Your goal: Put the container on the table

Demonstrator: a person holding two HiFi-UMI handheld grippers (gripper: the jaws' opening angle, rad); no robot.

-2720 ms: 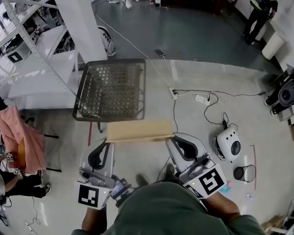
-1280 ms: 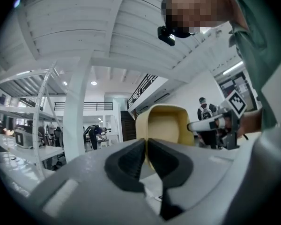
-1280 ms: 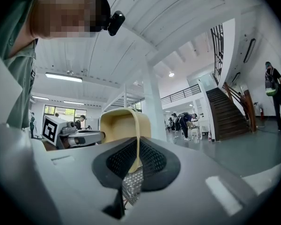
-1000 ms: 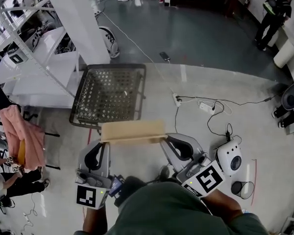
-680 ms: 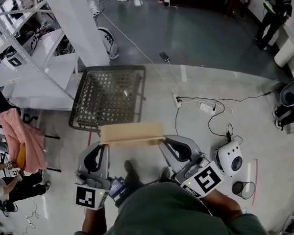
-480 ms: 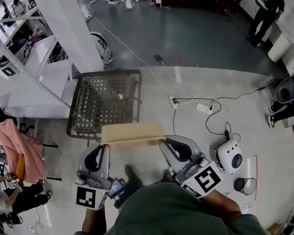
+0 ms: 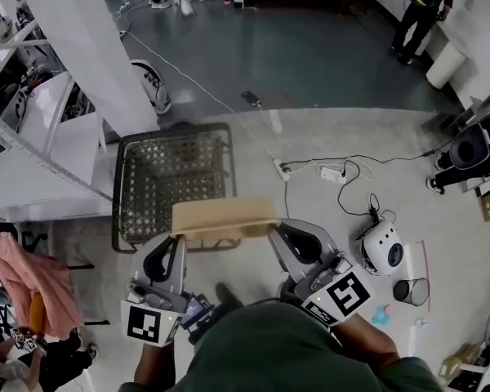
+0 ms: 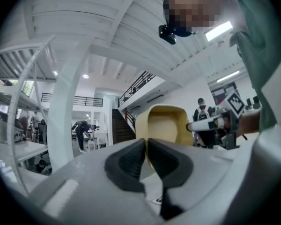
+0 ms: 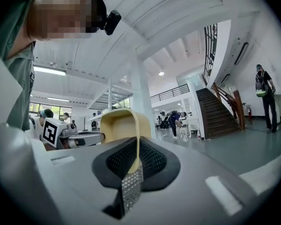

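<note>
A tan, shallow rectangular container [image 7: 224, 217] hangs in the air above the floor, held level between my two grippers. My left gripper [image 7: 178, 237] is shut on its left rim and my right gripper [image 7: 274, 229] is shut on its right rim. In the left gripper view the dark jaws of the left gripper [image 8: 146, 146] pinch the thin edge, and the container's [image 8: 166, 125] hollow inside shows beyond them. In the right gripper view the right gripper [image 9: 136, 159] clamps the opposite rim of the container [image 9: 118, 124]. No table surface shows under the container.
A dark wire basket [image 7: 173, 178] stands on the floor just ahead and left. White shelving [image 7: 24, 149] and a white pillar [image 7: 73, 39] lie to the left. Cables and a power strip [image 7: 331, 170], a white round device [image 7: 381, 250] and a small bin [image 7: 414, 291] sit to the right.
The floor scene has slid as the person walks. The wire basket now sits a little nearer and more to the left. Both grippers still hold the container the same way.
</note>
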